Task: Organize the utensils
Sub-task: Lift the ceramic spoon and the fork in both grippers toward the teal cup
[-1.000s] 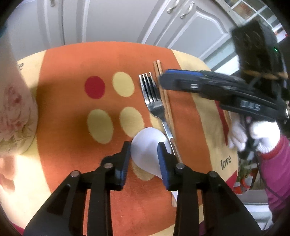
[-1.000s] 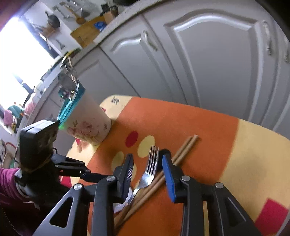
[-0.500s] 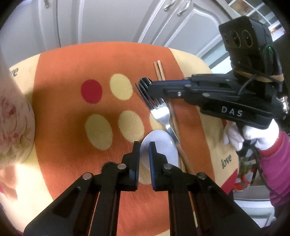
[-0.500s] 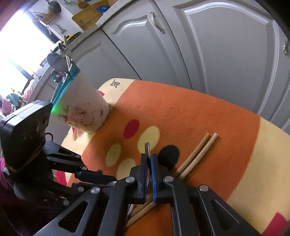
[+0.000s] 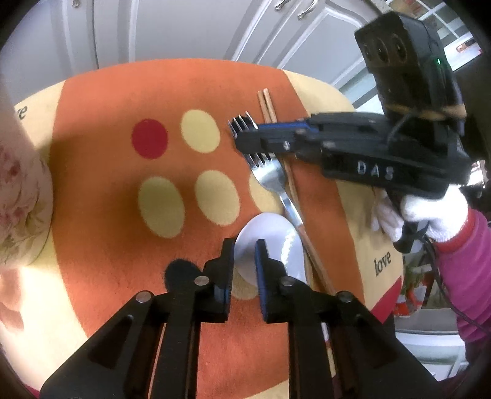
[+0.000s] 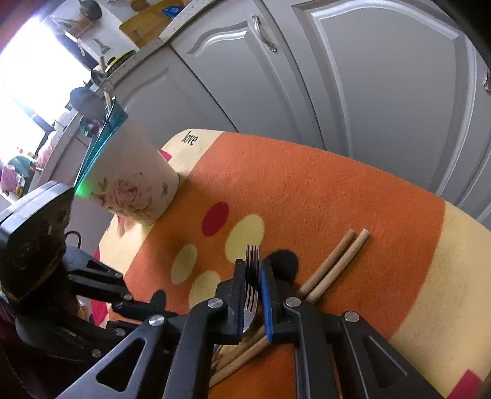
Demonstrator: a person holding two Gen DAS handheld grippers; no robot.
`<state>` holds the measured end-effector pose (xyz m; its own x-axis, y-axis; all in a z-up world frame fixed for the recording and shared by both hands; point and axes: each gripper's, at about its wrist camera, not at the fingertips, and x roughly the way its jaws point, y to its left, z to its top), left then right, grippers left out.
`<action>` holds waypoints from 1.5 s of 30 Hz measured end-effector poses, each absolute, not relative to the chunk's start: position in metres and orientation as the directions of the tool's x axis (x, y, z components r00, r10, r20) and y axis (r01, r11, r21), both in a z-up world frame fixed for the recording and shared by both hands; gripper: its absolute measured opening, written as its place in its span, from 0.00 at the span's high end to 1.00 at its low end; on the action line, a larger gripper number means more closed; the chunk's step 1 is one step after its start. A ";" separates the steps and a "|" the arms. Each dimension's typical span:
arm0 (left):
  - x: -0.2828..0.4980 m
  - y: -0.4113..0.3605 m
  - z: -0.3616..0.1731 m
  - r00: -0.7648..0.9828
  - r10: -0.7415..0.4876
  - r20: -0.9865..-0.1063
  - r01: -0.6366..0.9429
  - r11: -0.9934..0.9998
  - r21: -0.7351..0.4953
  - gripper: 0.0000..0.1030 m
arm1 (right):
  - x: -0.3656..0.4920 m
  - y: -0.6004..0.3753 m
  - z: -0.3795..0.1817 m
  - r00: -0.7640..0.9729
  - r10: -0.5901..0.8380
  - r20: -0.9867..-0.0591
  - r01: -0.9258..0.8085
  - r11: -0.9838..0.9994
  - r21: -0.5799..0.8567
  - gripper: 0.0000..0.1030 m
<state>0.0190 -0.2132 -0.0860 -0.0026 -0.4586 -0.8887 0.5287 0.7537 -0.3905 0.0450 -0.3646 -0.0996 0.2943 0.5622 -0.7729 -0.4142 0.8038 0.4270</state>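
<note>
Chopsticks [image 5: 267, 104]: two; right hand-held gripper [image 6: 253, 276] opening around one fork [image 6: 252, 254], left [image 5: 244, 245] around one spoon [image 5: 276, 233].

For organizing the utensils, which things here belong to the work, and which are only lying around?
Belong to the job: fork, white spoon, chopsticks, and probably the floral cup, as their holder.
Only around: orange dotted mat under them, grey cabinet doors, kitchen things on the far counter.
</note>
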 end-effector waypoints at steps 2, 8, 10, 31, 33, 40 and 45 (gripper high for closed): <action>0.020 -0.215 -0.087 -0.013 -0.469 -0.883 0.525 0.748 -0.406 0.79 | 0.043 -0.367 -0.100 0.295 0.562 -0.773 -0.411 0.805 0.428 0.93; 0.023 -0.222 -0.085 -0.029 -0.464 -0.885 0.549 0.732 -0.402 0.84 | 0.039 -0.370 -0.101 0.300 0.567 -0.767 -0.403 0.804 0.437 0.94; 0.021 -0.222 -0.084 -0.008 -0.451 -0.892 0.565 0.734 -0.376 0.88 | 0.036 -0.369 -0.100 0.308 0.559 -0.770 -0.405 0.809 0.425 0.97; -0.005 -0.160 0.009 0.255 -0.495 -0.831 0.512 0.798 -0.318 1.00 | -0.032 -0.371 -0.011 0.488 0.529 -0.694 -0.439 0.836 0.328 0.98; -0.009 -0.148 0.023 0.287 -0.496 -0.819 0.502 0.806 -0.312 1.00 | -0.038 -0.371 -0.002 0.502 0.527 -0.686 -0.445 0.837 0.318 0.98; -0.013 -0.113 0.068 0.388 -0.500 -0.775 0.466 0.831 -0.303 1.00 | -0.051 -0.356 0.034 0.543 0.529 -0.652 -0.477 0.833 0.278 0.98; -0.002 -0.083 0.109 0.489 -0.478 -0.730 0.426 0.861 -0.278 1.00 | -0.051 -0.338 0.070 0.567 0.542 -0.621 -0.516 0.821 0.245 0.98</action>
